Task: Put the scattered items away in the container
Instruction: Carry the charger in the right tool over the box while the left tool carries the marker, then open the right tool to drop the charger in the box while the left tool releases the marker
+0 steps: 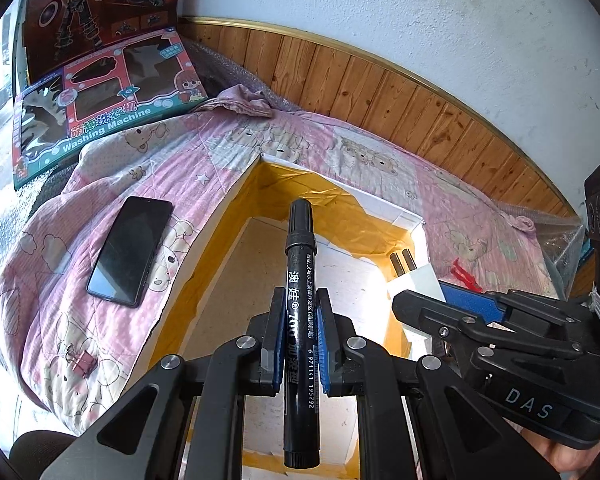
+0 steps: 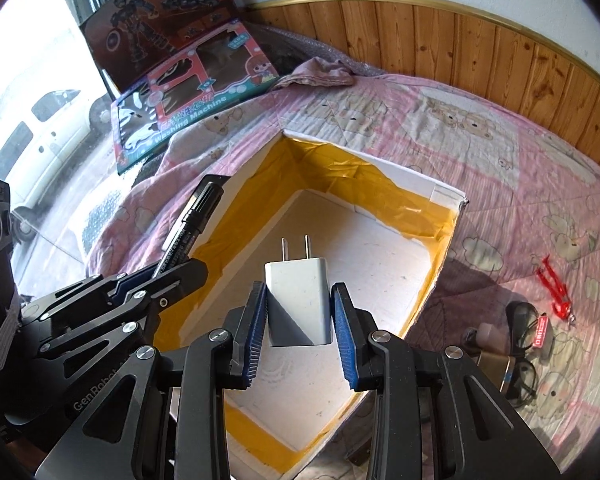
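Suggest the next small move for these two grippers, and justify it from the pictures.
Probably lower and open both: the left gripper holds a black marker and the right gripper a white charger, both already above the open yellow-taped box, whose floor looks bare.

A pink quilted bedspread (image 1: pixel 112 184) printed with cartoon bears and clouds covers the bed. Its far corner is bunched into a crumpled fold (image 2: pixel 320 72) against the wall. Wood panelling (image 2: pixel 480 44) with a gold trim strip along its top lines the lower wall; white plaster (image 1: pixel 420 20) rises above it. Two toy boxes lean at the head of the bed: a dark box showing a robot figure (image 1: pixel 96 8), and in front of it a pink and teal box marked "Washing Machine" (image 1: pixel 100 108). Through a window a white car (image 2: pixel 40 148) is visible.
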